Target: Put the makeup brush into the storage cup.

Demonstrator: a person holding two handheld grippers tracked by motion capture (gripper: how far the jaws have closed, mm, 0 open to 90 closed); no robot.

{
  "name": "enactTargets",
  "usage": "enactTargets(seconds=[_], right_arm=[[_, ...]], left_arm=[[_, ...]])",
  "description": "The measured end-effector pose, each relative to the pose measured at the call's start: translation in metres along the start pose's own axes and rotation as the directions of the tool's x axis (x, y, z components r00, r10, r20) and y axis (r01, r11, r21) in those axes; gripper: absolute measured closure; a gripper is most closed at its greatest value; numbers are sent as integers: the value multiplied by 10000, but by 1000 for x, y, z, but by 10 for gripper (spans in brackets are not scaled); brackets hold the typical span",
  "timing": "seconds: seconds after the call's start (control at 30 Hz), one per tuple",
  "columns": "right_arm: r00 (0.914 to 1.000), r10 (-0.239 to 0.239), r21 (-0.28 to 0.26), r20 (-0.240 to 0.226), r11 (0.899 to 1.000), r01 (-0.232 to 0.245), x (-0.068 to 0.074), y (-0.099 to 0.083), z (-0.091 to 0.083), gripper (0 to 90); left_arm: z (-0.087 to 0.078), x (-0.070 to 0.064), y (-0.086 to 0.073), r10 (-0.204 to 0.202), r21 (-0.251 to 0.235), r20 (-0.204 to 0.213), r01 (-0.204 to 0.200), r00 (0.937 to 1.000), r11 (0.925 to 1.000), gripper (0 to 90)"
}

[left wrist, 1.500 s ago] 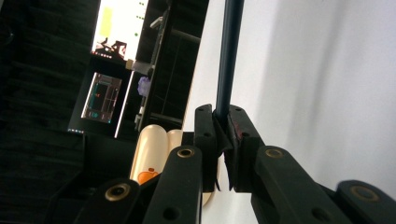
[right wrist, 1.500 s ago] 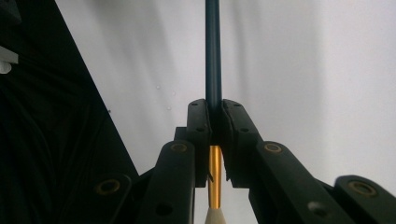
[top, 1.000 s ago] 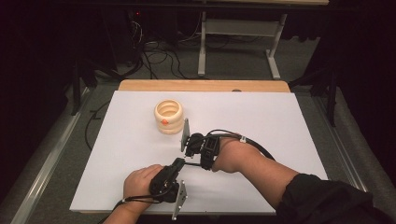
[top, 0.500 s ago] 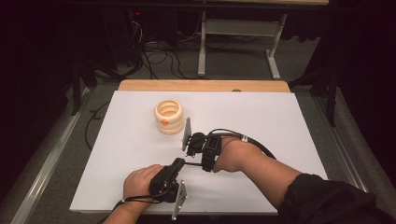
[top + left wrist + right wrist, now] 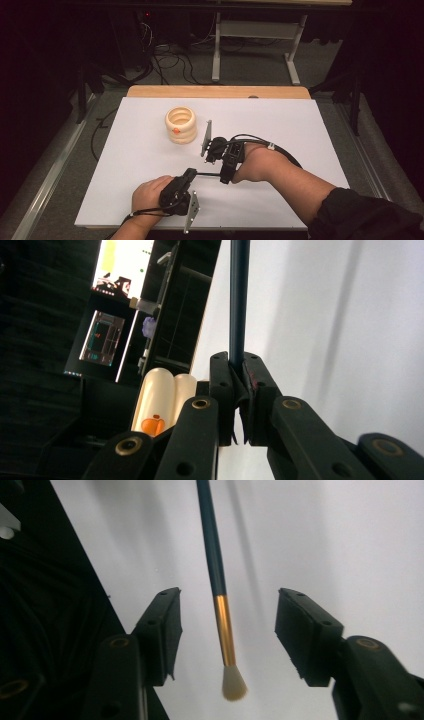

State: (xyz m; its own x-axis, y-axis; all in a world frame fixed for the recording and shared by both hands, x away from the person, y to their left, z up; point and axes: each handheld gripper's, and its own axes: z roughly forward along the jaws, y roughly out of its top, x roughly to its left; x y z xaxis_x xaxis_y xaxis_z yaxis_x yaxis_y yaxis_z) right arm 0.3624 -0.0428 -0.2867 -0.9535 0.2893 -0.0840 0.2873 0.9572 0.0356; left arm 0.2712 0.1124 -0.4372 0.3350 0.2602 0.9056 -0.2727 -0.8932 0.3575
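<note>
A thin paintbrush (image 5: 207, 174) with a dark blue handle (image 5: 239, 300), a gold ferrule and a pale tuft (image 5: 234, 684) hangs level just above the white table. My left gripper (image 5: 192, 173) is shut on the handle's end (image 5: 239, 371). My right gripper (image 5: 226, 176) is open, its jaws standing wide on either side of the ferrule (image 5: 225, 625) without touching it. A cream stack of rings (image 5: 181, 125) with a small orange mark stands upright at the back left; the left gripper view shows this ring stack (image 5: 162, 400) beside the jaws.
A white sheet (image 5: 280, 120) covers the table, with a wooden edge (image 5: 215, 91) along the far side. Beyond it are a dark floor, cables and a metal table frame (image 5: 260, 30). A lit screen (image 5: 122, 265) shows far off.
</note>
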Motion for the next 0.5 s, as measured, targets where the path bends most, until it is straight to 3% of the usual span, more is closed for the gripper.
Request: enactTargets(seconds=[0.2, 0.33, 0.5], right_arm=[[9995, 114, -300, 309, 9995, -104, -6, -7, -6, 326], [9979, 176, -567, 623, 9983, -141, -8, -14, -10, 194], [9959, 395, -781, 809, 9964, -332, -12, -22, -14, 130]], left_arm=[[1, 1, -2, -122, 112, -84, 123, 9999, 9999, 853], [1, 5, -5, -367, 364, -186, 373, 9992, 9986, 853], [2, 8, -8, -690, 461, -256, 701, 9973, 9965, 853]])
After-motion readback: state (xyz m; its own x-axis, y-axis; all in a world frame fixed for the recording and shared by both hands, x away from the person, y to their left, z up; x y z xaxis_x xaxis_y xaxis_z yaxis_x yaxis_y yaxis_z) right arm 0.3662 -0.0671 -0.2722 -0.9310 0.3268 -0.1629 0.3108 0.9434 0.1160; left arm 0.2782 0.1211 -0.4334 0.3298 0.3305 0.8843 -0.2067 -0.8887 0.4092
